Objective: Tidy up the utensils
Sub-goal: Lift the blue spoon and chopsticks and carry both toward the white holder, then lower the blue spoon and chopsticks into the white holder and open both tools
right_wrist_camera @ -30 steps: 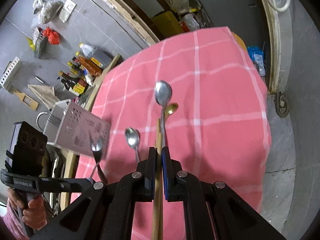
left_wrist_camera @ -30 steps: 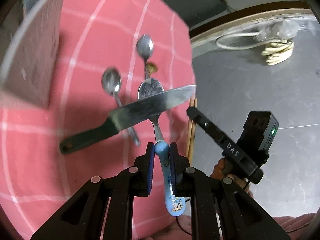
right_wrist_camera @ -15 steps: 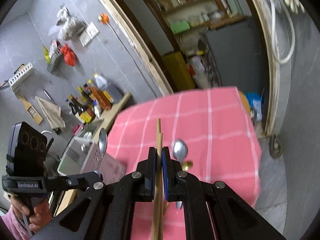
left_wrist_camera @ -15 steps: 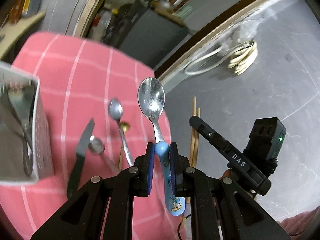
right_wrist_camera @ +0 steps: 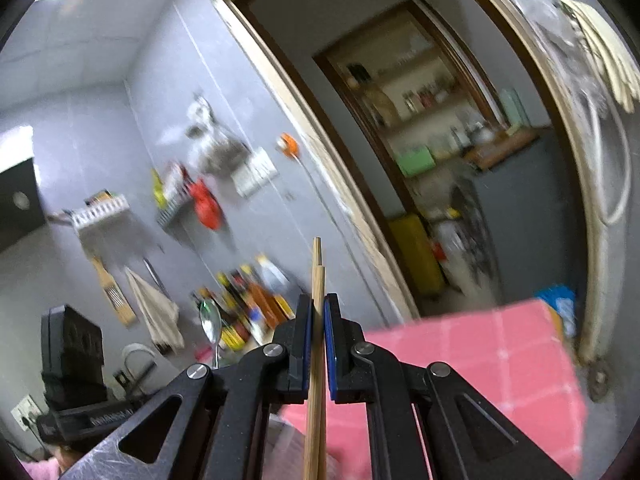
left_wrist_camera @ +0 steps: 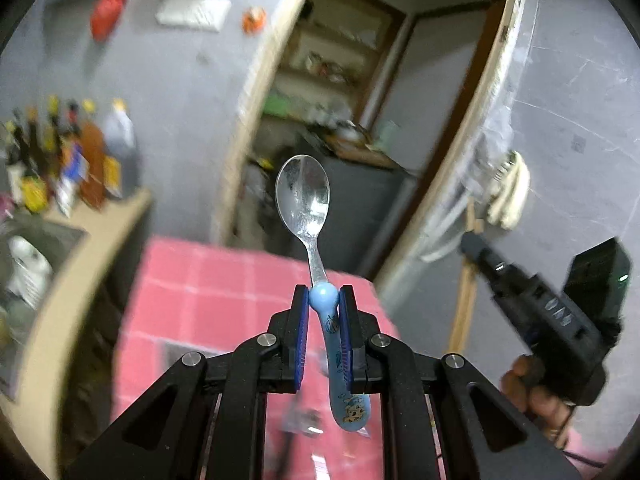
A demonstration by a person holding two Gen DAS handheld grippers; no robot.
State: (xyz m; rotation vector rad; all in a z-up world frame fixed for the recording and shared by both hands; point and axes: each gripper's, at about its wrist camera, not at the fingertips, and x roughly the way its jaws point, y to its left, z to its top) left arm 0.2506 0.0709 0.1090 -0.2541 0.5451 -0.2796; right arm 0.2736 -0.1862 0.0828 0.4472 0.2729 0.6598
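Left wrist view: the left gripper [left_wrist_camera: 324,300] has its jaws closed on the pale blue plastic handle of a child's spoon with a polished steel bowl [left_wrist_camera: 303,196]. The spoon stands almost upright, bowl uppermost, raised well clear of the table with the pink checked cloth [left_wrist_camera: 208,288]. The grip sits just under the rounded blue knob at the top of the handle; the printed lower end hangs free beneath the jaws.

In the right wrist view the right gripper [right_wrist_camera: 316,320] has its jaws closed on a pair of round, pale wooden chopsticks [right_wrist_camera: 317,276], which rise upright with tips slightly uneven, also held above the cloth.

The step in hand appears to be carrying both loads to a holder, which neither view shows. To do it well, each utensil should be kept near vertical, brought over the holder, lowered inside, and released only then. The two grippers should be kept apart.

The steel bowl is smooth and reflective, the plastic handle glossy and curved. The chopsticks are matt, thin and straight, and are likely to pivot in the jaws if knocked.
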